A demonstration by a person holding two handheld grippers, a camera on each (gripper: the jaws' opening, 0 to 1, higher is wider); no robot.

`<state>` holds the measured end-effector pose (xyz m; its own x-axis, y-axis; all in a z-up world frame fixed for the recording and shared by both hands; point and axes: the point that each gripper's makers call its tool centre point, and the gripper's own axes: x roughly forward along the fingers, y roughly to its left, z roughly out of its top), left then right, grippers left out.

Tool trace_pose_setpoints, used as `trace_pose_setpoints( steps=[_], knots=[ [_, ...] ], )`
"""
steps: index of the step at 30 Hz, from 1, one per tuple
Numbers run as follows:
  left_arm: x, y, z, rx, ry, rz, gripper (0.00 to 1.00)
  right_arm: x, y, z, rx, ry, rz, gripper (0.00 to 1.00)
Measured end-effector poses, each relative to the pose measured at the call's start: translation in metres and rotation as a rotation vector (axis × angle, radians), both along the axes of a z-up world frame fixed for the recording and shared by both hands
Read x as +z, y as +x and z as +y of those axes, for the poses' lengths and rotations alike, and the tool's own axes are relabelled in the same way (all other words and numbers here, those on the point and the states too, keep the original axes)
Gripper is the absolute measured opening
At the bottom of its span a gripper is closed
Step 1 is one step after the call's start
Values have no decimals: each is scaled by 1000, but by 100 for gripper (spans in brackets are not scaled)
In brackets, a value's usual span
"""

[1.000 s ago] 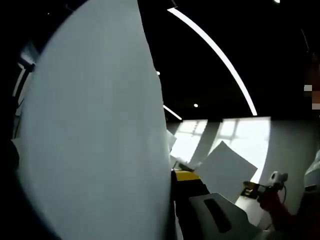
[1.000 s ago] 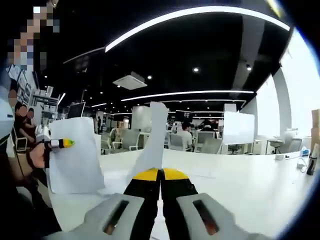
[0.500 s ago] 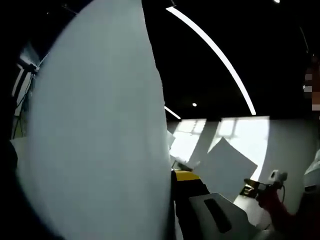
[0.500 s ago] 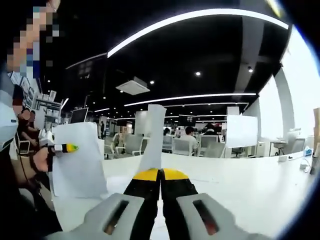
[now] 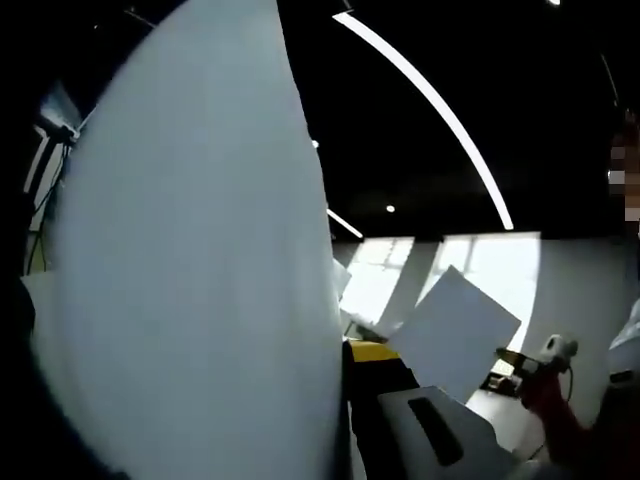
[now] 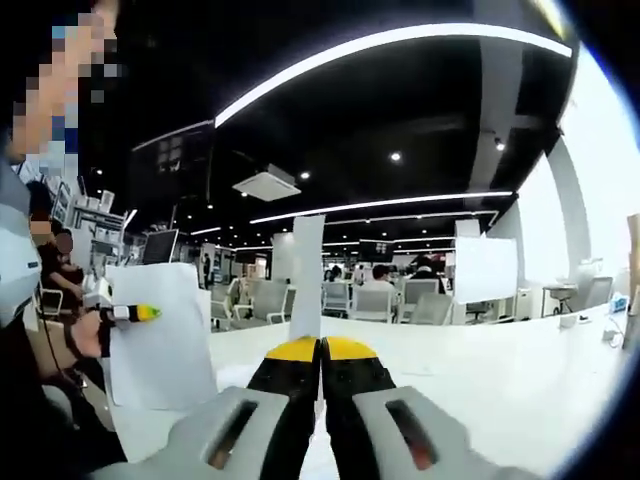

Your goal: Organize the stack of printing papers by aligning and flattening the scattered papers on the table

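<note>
Printing papers: thin, light, floppy sheets, best pinched near an edge. Right gripper (image 6: 321,350), jaws closed on one sheet (image 6: 305,275) held upright above the bench (image 6: 480,370). Left gripper (image 6: 140,313), apparently clamping another sheet (image 5: 190,270); the left gripper view presents its broad face, the right gripper view its outline.

Long ceiling light strips (image 6: 390,38) are glowing against a dark ceiling in both views, and daylight is blowing out the windows (image 5: 480,270) in the left gripper view. The near sheet of paper (image 5: 190,270) is looming soft and grey, out of focus. Fisheye bending is curving straight lines toward the edges
</note>
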<state>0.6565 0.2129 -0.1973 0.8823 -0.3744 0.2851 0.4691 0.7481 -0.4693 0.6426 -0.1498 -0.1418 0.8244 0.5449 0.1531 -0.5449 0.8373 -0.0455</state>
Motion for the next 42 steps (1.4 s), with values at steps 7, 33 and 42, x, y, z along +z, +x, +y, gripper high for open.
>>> trace_pose_setpoints(
  steps=[7,33,42],
  knots=[
    [1,0,1,2,-1,-2,6,8,-1,2,6,-4,-16,0],
    [-2,-1,7,9,1,-3,6,39,-24,46,256,76,47,0],
    [-3,-2,8,7,5,-6,6,41,-35,68,397,93,130,0]
  ],
)
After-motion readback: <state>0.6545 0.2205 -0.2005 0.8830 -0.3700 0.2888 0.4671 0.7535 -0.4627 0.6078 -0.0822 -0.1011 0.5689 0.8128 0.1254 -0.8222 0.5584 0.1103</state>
